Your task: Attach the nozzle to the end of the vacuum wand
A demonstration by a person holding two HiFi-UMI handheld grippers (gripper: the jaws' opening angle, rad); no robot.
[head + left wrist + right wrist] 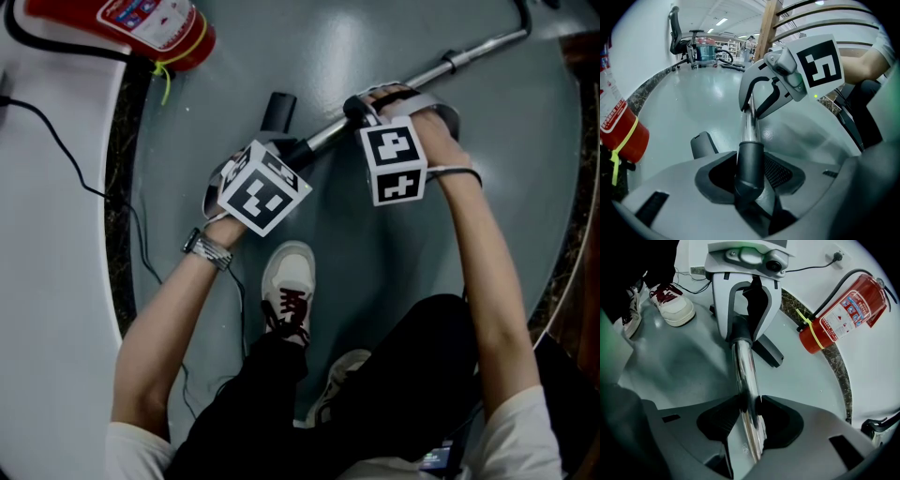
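The left gripper (751, 176) is clamped on the dark neck of the nozzle (278, 112). The right gripper (749, 420) is clamped on the chrome vacuum wand (441, 67), a little farther up the tube. The nozzle sits at the wand's near-left end, its flat head lying on the grey floor (375, 253) beyond the left gripper. The tube enters the collar, but whether it is fully seated cannot be told. Risks, as judged: the polished tube offers poor purchase, so a firm push could make the right jaws slide along it rather than drive it home. The round neck could twist in the left jaws and skew the joint. If the nozzle head catches on the floor, it could lever the collar off line. The near shoe (289, 281) stands close below the grippers and could be struck. Count: one wand, one nozzle, two grippers, two shoes (the second (339, 375) nearer), one red fire extinguisher (843, 317) at far left, and one black cable (56, 141) at left.
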